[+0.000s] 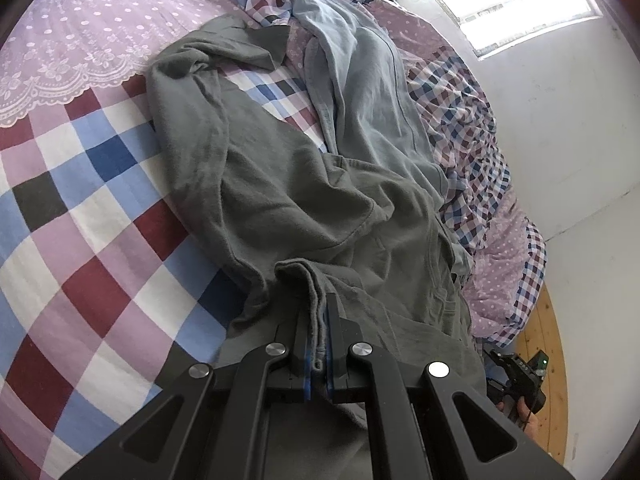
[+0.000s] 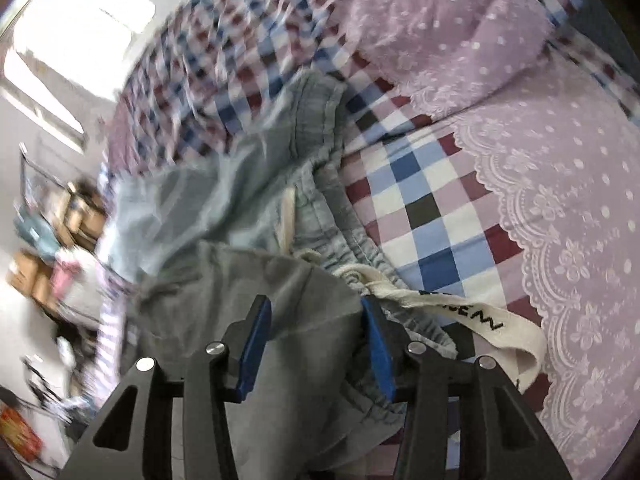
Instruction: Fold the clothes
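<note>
A dark grey garment point(image 1: 280, 200) lies rumpled across the checked bedspread point(image 1: 80, 208). My left gripper point(image 1: 319, 320) is shut on a folded hem of it, and the cloth edge shows between the blue pads. In the right wrist view, my right gripper point(image 2: 314, 304) is open, its blue pads point(image 2: 256, 344) wide apart with the grey garment point(image 2: 260, 280) lying between them. Light blue trousers point(image 1: 372, 92) lie beside the grey garment. Their gathered waistband point(image 2: 320, 152) and white drawstring point(image 2: 460, 316) sit just beyond my right fingers. This view is motion-blurred.
A lilac lace-edged cover point(image 1: 72, 40) overlies the bed's far part, also seen as the lilac cover point(image 2: 560, 200). A bunched checked quilt point(image 1: 460, 120) lies along the bed's far side. Wooden floor point(image 1: 548, 360) and a white wall point(image 1: 580, 140) border the bed. Blurred boxes point(image 2: 36, 276) stand at left.
</note>
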Demonstrator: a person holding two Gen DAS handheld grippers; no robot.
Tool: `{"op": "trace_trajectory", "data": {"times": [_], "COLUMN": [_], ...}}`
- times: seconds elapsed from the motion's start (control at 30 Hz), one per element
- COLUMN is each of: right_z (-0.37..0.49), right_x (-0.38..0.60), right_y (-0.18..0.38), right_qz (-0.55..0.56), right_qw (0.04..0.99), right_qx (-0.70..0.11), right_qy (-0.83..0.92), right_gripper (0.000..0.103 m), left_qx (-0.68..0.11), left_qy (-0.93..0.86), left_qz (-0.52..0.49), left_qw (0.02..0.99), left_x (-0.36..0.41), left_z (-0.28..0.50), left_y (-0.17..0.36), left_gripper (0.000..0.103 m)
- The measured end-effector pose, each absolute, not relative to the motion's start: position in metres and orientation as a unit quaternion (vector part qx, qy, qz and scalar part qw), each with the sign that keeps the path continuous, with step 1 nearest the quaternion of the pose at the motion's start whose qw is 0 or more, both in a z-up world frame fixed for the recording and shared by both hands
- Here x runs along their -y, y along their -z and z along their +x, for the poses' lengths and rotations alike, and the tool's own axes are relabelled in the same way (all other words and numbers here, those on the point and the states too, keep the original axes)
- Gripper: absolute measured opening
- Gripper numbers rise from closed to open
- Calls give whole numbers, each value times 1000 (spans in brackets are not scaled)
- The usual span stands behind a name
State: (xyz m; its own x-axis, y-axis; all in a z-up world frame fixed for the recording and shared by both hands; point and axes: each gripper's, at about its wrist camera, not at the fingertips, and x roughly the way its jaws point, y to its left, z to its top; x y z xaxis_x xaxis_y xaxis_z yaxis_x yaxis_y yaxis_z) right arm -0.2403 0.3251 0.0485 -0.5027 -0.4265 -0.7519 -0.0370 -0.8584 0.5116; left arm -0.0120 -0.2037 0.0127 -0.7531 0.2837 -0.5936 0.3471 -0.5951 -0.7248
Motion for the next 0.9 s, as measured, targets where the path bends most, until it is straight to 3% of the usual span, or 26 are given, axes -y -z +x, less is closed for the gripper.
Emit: {"op": "trace_trajectory", "data": {"times": [0.07,0.1,0.33,0.47,0.57,0.77,0.87,0.9], "right_z": [-244,-246,-251,-250,-257,-274,-263,-256], "right_x": [-314,-312,-288,-275,-262,-266,-290,-298], "right_y": [-49,-51,-96,-123,-120,-76,-77,-81], "right_qz": [491,490,452,426,429,478,485,479], "right_qw": [103,96,84,14,-33,-102,-103,-93], "right_qx": [199,189,73,-23,-96,-150,-88,-58], "right_qy": [842,846,885,904,898,860,864,871], "right_gripper": [30,0,0,0,0,0,11,23], "left_qx": [-448,-447,-436,-423,-397,-372,-360,-357], "left_qy": [823,824,836,849,854,839,840,840], "left_qz": [349,348,333,318,337,397,405,407], "left_qw": [18,17,8,-5,3,25,25,24], "left_x": [203,203,201,197,189,183,180,180], "left_z": [-12,-12,-14,-15,-21,-34,-36,-36], "left_y": [-13,-14,-20,-29,-26,-3,-4,-4], "left_gripper": [3,3,3,3,3,3,4,5]}}
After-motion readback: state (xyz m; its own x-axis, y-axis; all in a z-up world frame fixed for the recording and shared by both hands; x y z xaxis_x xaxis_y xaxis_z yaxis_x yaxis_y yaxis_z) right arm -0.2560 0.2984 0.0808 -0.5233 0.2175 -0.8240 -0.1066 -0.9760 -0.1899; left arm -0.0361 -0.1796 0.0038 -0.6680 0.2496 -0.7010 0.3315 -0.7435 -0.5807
